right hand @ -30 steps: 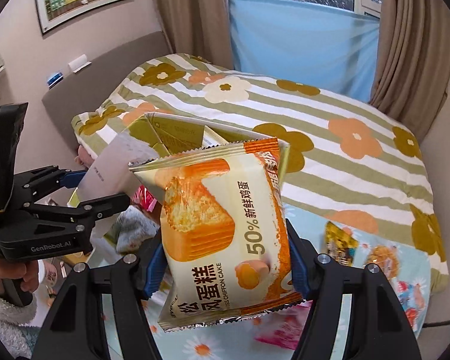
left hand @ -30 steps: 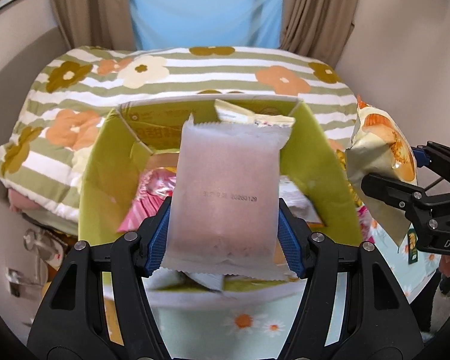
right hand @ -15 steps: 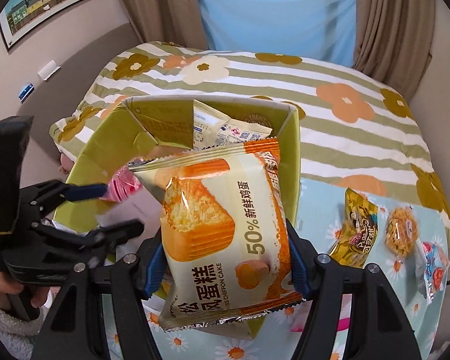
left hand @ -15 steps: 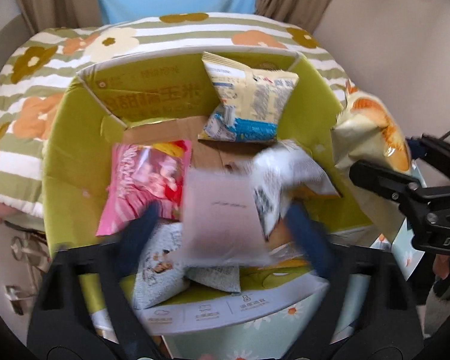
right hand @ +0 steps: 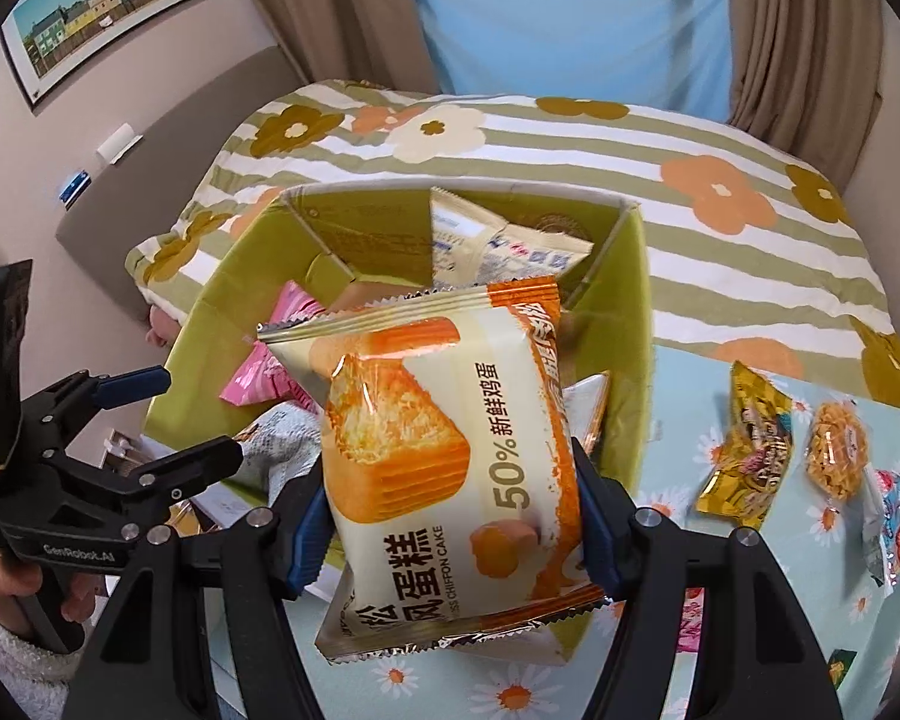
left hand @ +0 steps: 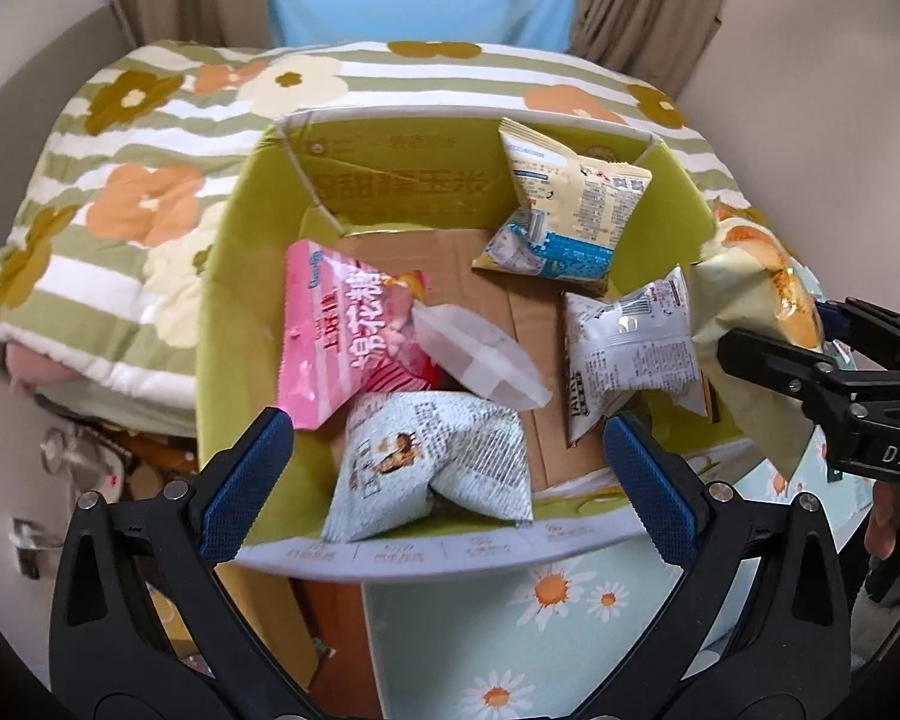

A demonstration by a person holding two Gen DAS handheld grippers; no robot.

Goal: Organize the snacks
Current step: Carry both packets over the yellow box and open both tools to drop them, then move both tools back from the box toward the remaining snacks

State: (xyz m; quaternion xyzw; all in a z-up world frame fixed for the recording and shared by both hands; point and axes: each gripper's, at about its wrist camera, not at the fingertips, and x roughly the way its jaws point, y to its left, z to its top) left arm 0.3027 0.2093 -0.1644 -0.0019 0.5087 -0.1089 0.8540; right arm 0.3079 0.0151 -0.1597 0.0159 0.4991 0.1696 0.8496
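A green cardboard box (left hand: 228,276) holds several snack packets. A frosted pale-pink packet (left hand: 480,354) lies loose inside, on a pink bag (left hand: 342,330). My left gripper (left hand: 450,468) is open and empty above the box's near rim. My right gripper (right hand: 450,516) is shut on an orange chiffon cake packet (right hand: 444,456), held over the box's right front corner (right hand: 636,360). That packet also shows at the right in the left wrist view (left hand: 756,300).
The box stands at the edge of a daisy-print tablecloth (right hand: 810,600), against a striped floral bed (right hand: 630,138). Loose snacks lie on the cloth to the right: a gold packet (right hand: 744,438), a yellow one (right hand: 837,450), a red-blue one (right hand: 897,528).
My left gripper opened and the pale-pink packet dropped into the box. The right gripper moved closer over the box, still holding the cake packet.
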